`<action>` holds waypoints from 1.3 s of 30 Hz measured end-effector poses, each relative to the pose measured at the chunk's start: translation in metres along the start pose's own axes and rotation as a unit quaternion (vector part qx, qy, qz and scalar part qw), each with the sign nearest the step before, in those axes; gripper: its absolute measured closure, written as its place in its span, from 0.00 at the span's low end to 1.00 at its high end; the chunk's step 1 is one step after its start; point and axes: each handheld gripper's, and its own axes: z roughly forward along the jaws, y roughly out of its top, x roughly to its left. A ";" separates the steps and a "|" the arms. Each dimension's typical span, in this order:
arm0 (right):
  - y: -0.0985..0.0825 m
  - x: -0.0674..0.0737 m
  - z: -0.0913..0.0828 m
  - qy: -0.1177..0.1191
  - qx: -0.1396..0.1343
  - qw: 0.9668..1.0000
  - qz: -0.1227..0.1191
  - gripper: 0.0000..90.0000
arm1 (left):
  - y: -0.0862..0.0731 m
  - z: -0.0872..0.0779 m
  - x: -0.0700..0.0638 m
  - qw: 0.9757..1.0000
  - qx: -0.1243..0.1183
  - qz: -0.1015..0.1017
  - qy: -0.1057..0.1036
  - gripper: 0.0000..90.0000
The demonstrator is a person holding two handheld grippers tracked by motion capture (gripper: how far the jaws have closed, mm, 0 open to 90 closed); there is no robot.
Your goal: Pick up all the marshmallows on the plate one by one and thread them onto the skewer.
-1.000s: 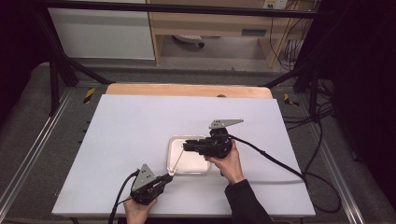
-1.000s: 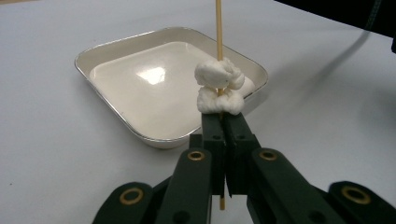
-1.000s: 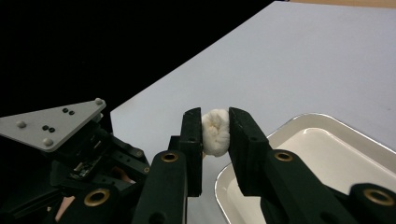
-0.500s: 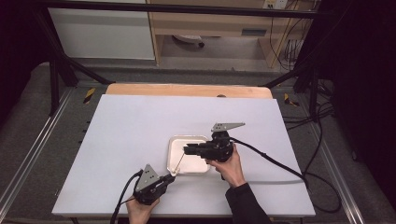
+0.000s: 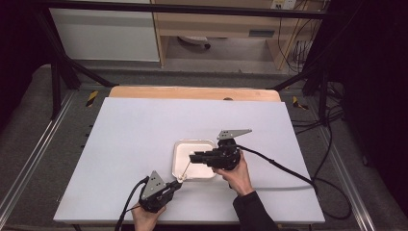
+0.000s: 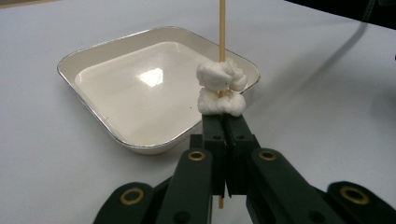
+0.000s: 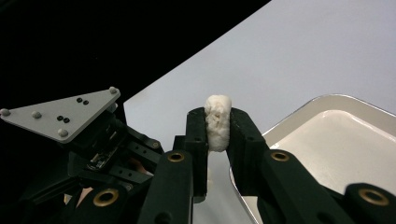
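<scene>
A white rectangular tabletop fills the middle of the high view, with a pale wooden strip along its far edge. Grey carpeted floor lies on both sides. A white cabinet panel stands upper left, a light wooden shelf unit at upper centre, and black cables trail at right.

A thin wooden skewer stands upright, its lower end pinched between closed jaws just outside the near corner of a white tray. Two white marshmallows, soft and lumpy, are threaded on it one above the other, the lower one resting right on the jaw tips. In the high view the skewer slants up over the tray's near left corner. A third white marshmallow, squeezed narrow between black jaws, is held just beside the tray's rim.
</scene>
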 end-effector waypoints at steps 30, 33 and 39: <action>-0.013 -0.001 -0.001 0.014 0.023 1.000 0.002 0.91 | -0.001 0.004 -0.004 1.000 0.019 0.021 -0.002 0.98; -0.013 -0.001 -0.002 0.013 0.030 0.999 0.001 0.91 | -0.001 0.004 -0.004 1.000 0.020 0.021 -0.003 0.98; -0.016 -0.001 -0.002 0.012 0.036 0.999 0.001 0.91 | 0.000 0.005 -0.005 0.999 0.025 0.025 -0.004 0.98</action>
